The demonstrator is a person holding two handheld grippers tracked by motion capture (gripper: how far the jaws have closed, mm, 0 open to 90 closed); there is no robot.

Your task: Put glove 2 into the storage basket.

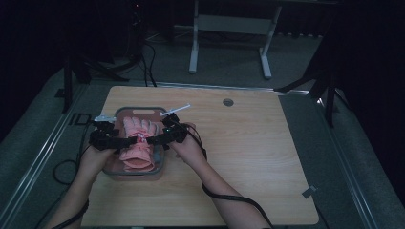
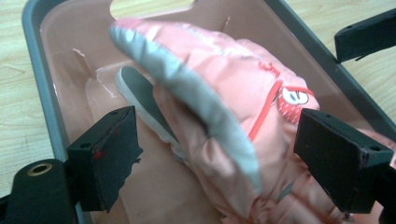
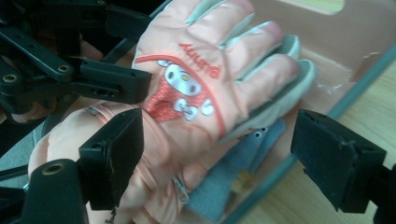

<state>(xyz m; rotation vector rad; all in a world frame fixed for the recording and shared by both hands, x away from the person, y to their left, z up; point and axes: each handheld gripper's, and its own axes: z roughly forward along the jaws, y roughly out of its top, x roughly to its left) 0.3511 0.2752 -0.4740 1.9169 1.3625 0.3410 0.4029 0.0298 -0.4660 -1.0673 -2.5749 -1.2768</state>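
Dim room, light wooden table [image 1: 248,157] with a grey-rimmed pink tray [image 1: 138,110] near its left edge. Left gripper [image 2: 219,158]: jaws spread wide, pads off the fabric, straddling the cuff end of a pink ski glove [image 2: 219,93]. Right gripper [image 3: 219,154]: jaws likewise spread, glove's wrist between them, pads not pressing. Glove lies in the tray, cartoon-rabbit patch [image 3: 184,91] up, atop a second glove's grey palm [image 3: 219,186]. Both grippers meet over the tray.
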